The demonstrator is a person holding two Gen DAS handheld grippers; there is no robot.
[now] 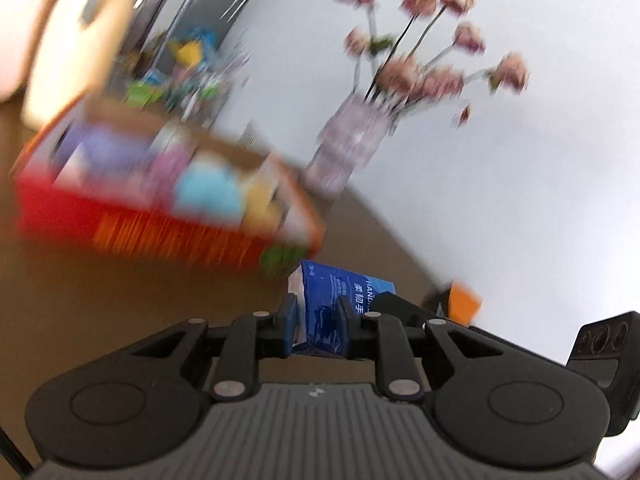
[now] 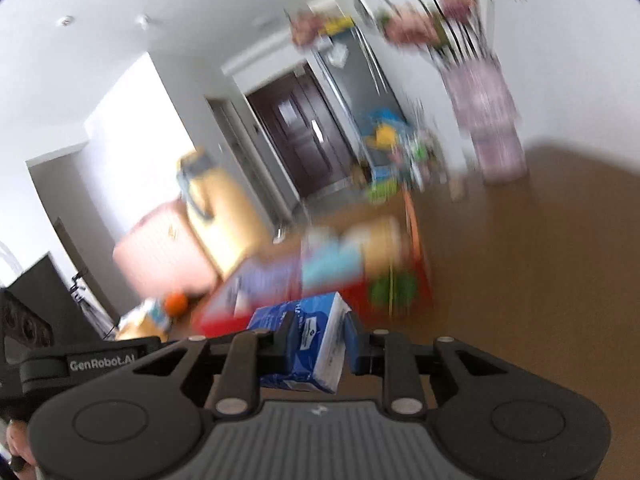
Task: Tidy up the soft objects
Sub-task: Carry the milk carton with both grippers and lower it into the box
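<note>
Tissue pack [image 1: 340, 312], blue and soft, is held between both grippers at once: the left gripper [image 1: 318, 328] has its jaws clenched on one end, the right gripper [image 2: 320, 344] on the other, so the pack's long axis spans from one to the other, clear of the counter [image 1: 120, 300]. Just beyond and left of the left jaws stands the red box [image 1: 120, 216], blurred, already holding soft items. Judged next: carry the pack forward over its near wall, neither hand nearer.

"GenRobot.AI" stands in pale letters on the black tool body [image 2: 102, 364]; the blue tissue pack [image 1: 344, 304] reads "HAND" with Chinese characters.
</note>
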